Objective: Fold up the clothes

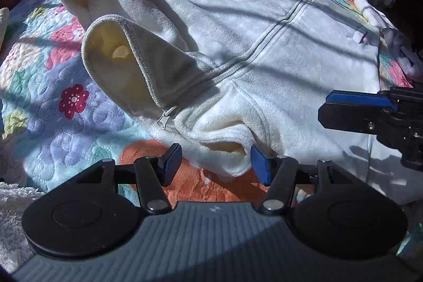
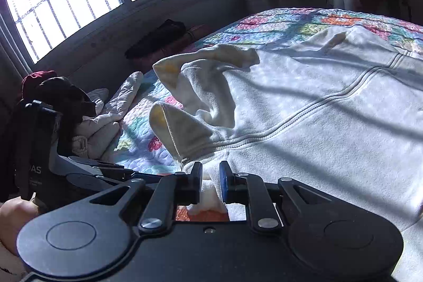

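Fleece zip hoodie (image 1: 264, 49) lies spread on quilted bed (image 1: 53, 102). Left tongs (image 1: 215, 163) wide at 6 o'clock hem; right tongs (image 2: 210, 183) narrow, pinching a fleece bunch. Risk: one-sided pull skews fold.

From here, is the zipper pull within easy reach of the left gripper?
Probably yes. The left gripper is open at the fleece jacket shoulder, and the zipper pull lies exposed just ahead-left with nothing covering it.
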`<state>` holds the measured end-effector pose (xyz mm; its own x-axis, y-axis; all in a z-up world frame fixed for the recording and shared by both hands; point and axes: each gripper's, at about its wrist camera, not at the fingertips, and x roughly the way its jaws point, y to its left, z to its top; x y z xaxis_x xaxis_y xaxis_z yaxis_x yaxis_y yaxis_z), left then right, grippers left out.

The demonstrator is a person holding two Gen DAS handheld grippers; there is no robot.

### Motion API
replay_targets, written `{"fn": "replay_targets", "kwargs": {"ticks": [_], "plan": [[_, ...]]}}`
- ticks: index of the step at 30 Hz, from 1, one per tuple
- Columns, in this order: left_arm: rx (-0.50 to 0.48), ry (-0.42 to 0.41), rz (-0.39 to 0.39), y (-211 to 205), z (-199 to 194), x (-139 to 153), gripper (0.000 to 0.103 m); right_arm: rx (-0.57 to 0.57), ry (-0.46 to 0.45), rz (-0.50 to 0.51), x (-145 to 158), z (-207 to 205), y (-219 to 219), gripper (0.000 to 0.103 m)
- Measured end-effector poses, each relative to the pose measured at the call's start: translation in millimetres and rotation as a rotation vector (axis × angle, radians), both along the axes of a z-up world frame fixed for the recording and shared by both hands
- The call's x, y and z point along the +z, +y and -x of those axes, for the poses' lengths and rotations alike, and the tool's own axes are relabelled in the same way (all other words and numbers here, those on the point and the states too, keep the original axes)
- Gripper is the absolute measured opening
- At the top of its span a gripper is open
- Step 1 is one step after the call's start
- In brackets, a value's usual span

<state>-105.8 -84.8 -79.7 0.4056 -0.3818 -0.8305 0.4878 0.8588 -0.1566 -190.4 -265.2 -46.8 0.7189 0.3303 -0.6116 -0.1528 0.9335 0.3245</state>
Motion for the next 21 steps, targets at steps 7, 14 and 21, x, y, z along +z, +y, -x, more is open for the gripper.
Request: {"fn": "replay_targets", "kwargs": {"ticks": [7, 14, 21], "plan": [[0.043, 0.146, 0.082, -12, -26, -32, 0.074, 0.085, 0.089, 0.228, -21, 6, 10, 0.036], [0.064, 0.068, 0.173, 2, -10, -1, 0.009, 0.216, 0.04, 0.432, -42, 6, 29, 0.06], [0.105, -0.046, 0.23, 33, 21, 61, 0.006, 0.2, -0.018, 0.349, -33, 12, 15, 0.008]]}}
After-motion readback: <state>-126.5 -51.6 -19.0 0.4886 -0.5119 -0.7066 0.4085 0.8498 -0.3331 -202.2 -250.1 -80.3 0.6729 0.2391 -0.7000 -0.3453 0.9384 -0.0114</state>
